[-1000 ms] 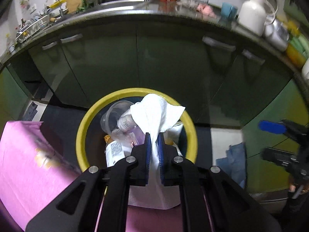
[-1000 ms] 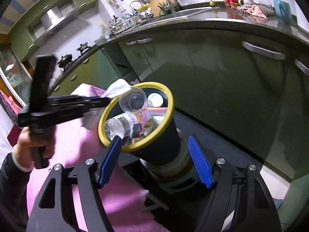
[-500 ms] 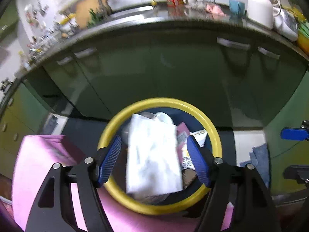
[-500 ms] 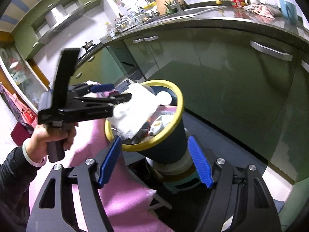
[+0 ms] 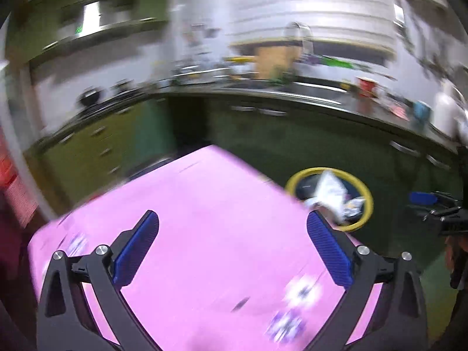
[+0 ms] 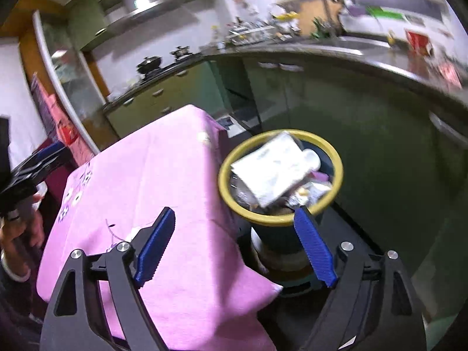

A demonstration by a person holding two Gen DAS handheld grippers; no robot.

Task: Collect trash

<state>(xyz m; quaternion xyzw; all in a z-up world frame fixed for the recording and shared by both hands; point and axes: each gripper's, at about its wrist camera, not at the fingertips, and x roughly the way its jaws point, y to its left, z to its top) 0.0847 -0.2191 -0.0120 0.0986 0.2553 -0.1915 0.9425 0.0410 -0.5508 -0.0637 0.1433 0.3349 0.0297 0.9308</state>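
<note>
Left tool (image 5: 232, 248): blue pads spread wide, jaws just opened, nothing between them; it hangs over the desk (image 5: 204, 204), which is covered in a pink cloth. The left view is blurred.

Right tool (image 6: 234, 245): jaws wide and just opened further, empty; one pad over the pink cloth, the other in front of the bin's rim.

Bin (image 6: 337, 175): dark body, yellow rim, standing on the floor just beside the desk's corner, before green kitchen cabinets (image 6: 365, 122).

White tissue (image 6: 272, 169): lying flat on top of the trash in the bin, clear of both tools.

Other trash under the tissue: too blurred to name.
</note>
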